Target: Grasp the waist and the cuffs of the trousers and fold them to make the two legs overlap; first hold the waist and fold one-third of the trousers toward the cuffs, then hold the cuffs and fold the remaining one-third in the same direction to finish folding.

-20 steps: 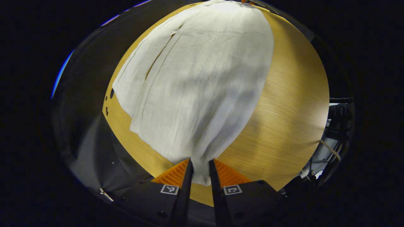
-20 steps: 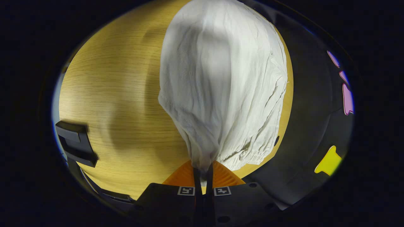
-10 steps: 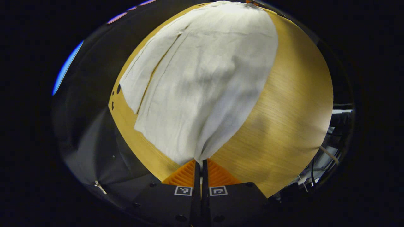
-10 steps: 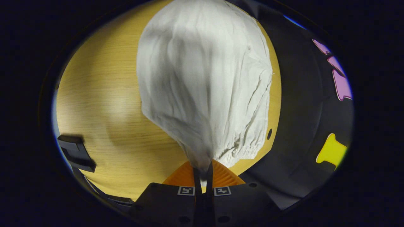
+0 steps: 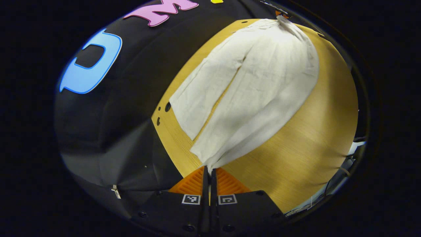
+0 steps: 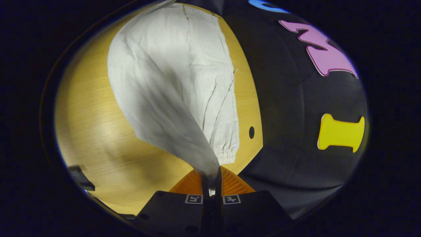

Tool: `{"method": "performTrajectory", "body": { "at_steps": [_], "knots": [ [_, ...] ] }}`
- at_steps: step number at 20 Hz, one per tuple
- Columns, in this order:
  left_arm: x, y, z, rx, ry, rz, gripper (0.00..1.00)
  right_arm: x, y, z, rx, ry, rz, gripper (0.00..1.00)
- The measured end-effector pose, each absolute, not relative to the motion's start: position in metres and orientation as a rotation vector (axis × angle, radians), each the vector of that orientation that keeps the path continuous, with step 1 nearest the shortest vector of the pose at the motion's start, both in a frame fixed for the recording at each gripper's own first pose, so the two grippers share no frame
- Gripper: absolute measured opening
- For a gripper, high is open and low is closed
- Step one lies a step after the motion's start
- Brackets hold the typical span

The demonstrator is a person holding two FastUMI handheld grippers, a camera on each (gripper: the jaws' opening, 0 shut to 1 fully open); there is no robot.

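Off-white trousers [image 5: 250, 89] lie on a round wooden table [image 5: 306, 144]. My left gripper [image 5: 209, 171] is shut on the cuff corner of the near leg, which is lifted off the table. The other leg lies flat beside it with a slit of wood between them. In the right gripper view the trousers [image 6: 171, 82] rise from the table to my right gripper [image 6: 212, 174], which is shut on the waist's near corner. The elastic waistband [image 6: 227, 154] lies flat just right of it. Far off in the left gripper view, the right gripper [image 5: 279, 14] holds the waist end.
The table [image 6: 95, 138] ends close to the booth's black cloth wall behind the trousers. A small dark hole [image 6: 251, 132] sits in the tabletop near the waistband. Bare wood spreads on the near side of the trousers. A dark object [image 6: 80, 176] shows at the table's edge.
My left gripper closed on the cuff a second ago. Both grippers have since risen and tilted, lifting the near edge of the trousers; the cloth wall has come into both views.
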State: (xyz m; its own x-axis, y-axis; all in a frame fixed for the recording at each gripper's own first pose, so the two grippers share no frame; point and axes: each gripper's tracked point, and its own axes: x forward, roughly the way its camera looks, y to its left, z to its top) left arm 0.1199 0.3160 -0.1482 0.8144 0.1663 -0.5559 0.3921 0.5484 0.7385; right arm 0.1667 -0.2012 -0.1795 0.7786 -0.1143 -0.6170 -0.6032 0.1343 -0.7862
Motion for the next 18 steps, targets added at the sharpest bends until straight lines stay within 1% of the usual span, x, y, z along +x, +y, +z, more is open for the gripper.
{"method": "performTrajectory", "body": {
  "at_steps": [6,9,10,11,13,15,16,18],
  "knots": [
    [0.19,0.299,-0.101,0.966,0.533,-0.102,0.05,0.212,-0.188,-0.148,-1.207,0.584,0.265,0.07],
    [0.228,0.298,-0.073,0.94,0.477,-0.067,0.05,0.234,-0.193,-0.145,-1.131,0.6,0.165,0.07],
    [0.24,0.299,-0.066,0.917,0.47,-0.053,0.05,0.245,-0.193,-0.143,-1.089,0.602,0.138,0.12],
    [0.253,0.3,-0.06,0.886,0.461,-0.036,0.05,0.252,-0.192,-0.141,-1.038,0.605,0.116,0.07],
    [0.283,0.307,-0.051,0.795,0.45,0.006,0.05,0.275,-0.184,-0.135,-0.898,0.591,0.071,0.06],
    [0.338,0.314,-0.043,0.637,0.423,0.082,0.05,0.303,-0.179,-0.123,-0.726,0.571,0.006,0.07],
    [0.357,0.314,-0.042,0.574,0.419,0.102,0.05,0.319,-0.177,-0.123,-0.678,0.551,-0.014,0.07],
    [0.382,0.32,-0.056,0.494,0.441,0.139,0.05,0.342,-0.179,-0.135,-0.571,0.567,-0.039,0.06]
  ]
}}
